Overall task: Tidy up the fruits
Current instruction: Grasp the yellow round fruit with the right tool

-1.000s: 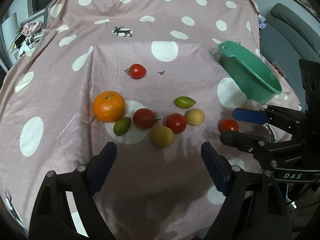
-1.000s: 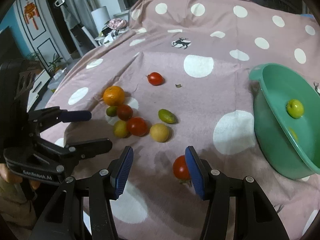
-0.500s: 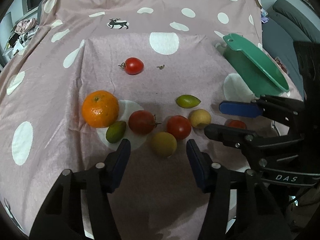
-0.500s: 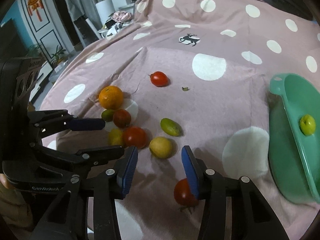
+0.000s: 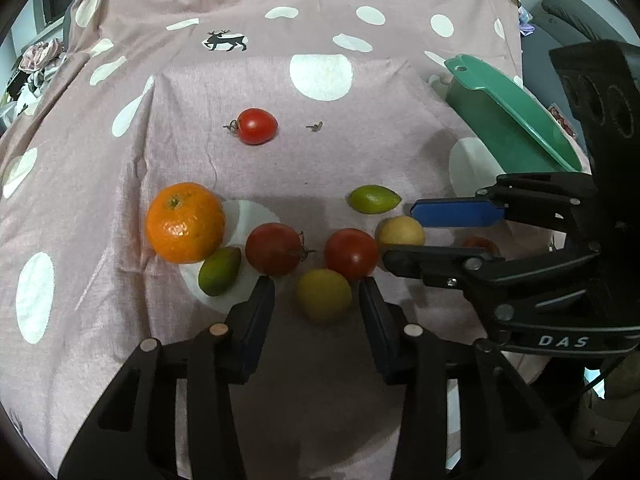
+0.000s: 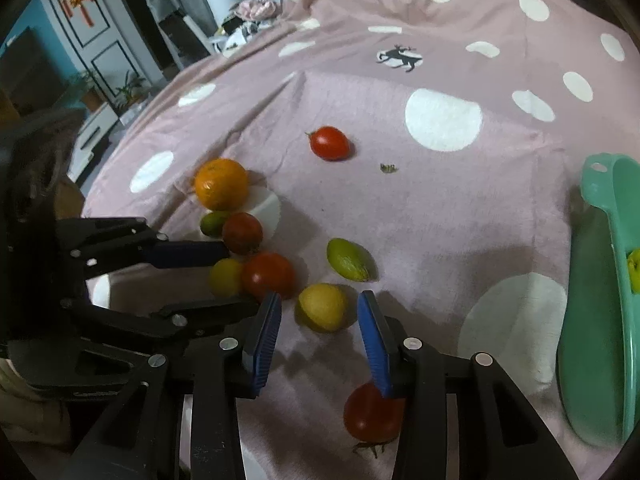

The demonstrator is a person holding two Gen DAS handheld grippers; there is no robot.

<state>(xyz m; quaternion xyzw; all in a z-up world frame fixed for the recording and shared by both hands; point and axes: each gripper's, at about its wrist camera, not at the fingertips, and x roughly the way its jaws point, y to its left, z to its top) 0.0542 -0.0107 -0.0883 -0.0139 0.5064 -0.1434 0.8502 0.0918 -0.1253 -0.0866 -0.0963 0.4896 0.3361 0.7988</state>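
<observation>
Two hand-held grippers reach down over a pink spotted cloth (image 5: 100, 300) strewn with small fruit, and both are lining up a pick. The left gripper (image 5: 318, 300) has a yellow fruit (image 5: 323, 294) between its blue pads; its jaws have just been closing, but a gap shows on each side, so the fruit is not yet clamped. The right gripper (image 6: 320, 322) frames a second yellow fruit (image 6: 322, 306) in the same way, jaws also just narrowed and not touching it. A red tomato (image 6: 370, 416) lies under its right finger. An orange (image 5: 185, 222), more tomatoes and green fruits sit close by in a cluster. The green bowl (image 6: 600, 360) stands at the right edge, with one yellow-green fruit inside. The likely next move is to close each pair of pads gently on its fruit without nudging neighbours, then lift and carry towards the bowl.
</observation>
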